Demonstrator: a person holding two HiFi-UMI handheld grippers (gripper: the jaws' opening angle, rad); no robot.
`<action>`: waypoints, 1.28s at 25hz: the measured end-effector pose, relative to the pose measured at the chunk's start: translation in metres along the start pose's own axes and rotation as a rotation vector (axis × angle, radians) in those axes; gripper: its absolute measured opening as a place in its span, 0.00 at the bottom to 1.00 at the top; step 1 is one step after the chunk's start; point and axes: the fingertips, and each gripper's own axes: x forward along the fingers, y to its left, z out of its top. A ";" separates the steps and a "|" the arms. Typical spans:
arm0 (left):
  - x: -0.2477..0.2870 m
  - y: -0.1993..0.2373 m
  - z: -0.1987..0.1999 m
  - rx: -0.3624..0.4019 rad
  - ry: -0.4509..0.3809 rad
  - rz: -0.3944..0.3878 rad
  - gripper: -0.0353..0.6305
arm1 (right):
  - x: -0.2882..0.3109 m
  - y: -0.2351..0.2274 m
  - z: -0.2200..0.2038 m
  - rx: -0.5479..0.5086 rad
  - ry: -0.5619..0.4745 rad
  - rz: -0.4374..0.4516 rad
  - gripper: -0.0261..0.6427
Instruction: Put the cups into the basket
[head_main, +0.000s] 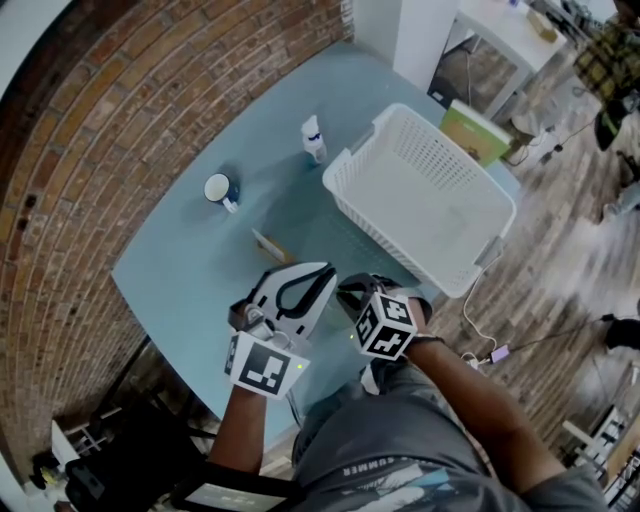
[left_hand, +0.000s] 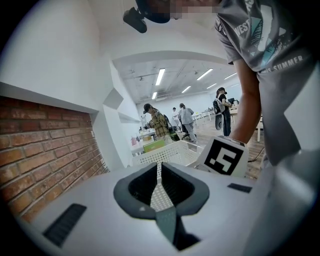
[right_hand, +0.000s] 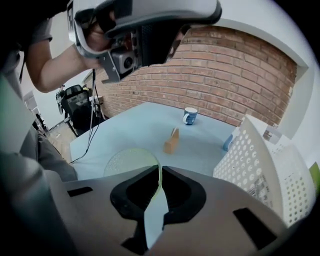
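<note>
Start: left gripper (left_hand: 159, 169) and right gripper (right_hand: 160, 170) both closed, jaws together, at the near edge.
Likely next: open one, reach far left for the blue cup (head_main: 219, 188).

The person wears a grey T-shirt (head_main: 400, 450) with teal and white print (short-sleeved). The left gripper (left_hand: 159, 167) and right gripper (right_hand: 160, 170) have pale grey shells, dark grey pads (left_hand: 121, 194) and a cube (head_main: 385, 327) bearing black-and-white square markers.

Bright even indoor light from ceiling light strips (left_hand: 160, 76), soft shadows on the tabletop (head_main: 180, 270), strong fisheye bending at edges, dark corners.
</note>
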 end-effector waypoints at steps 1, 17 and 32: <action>0.000 0.001 0.000 0.000 -0.001 0.001 0.08 | -0.005 -0.005 0.004 0.000 -0.011 -0.013 0.09; -0.008 0.006 0.001 0.007 -0.015 0.015 0.08 | -0.106 -0.078 0.057 0.020 -0.162 -0.246 0.09; -0.006 -0.002 0.004 0.008 -0.008 0.006 0.07 | -0.177 -0.127 0.059 0.041 -0.228 -0.395 0.09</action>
